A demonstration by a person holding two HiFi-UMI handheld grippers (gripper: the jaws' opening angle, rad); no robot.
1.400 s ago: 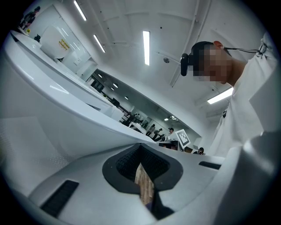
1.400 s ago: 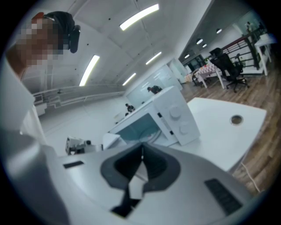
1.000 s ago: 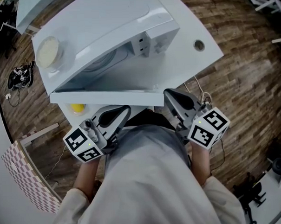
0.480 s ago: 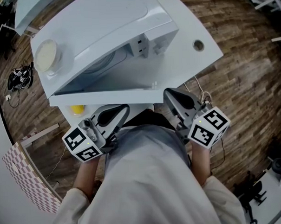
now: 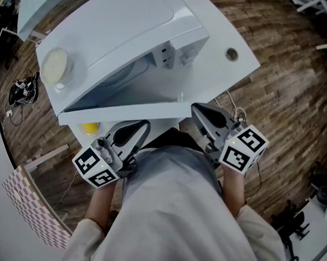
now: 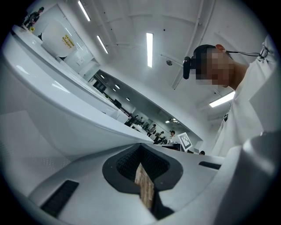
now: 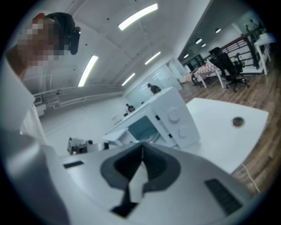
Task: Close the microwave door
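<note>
White, glossy boxy microwave [image 5: 116, 32], flat door [image 5: 119, 112] ajar; left hand-held gripper [image 5: 144, 127] and right hand-held gripper [image 5: 199, 110] both pinched together, empty

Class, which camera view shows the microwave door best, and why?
The head view: the whole open door lies in sight from above. The right gripper view shows the door small and far; the left shows only a near white surface.

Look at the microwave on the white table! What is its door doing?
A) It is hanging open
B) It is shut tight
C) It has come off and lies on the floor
A: the microwave door is swung out from the front of the microwave, and you can see inside.
</note>
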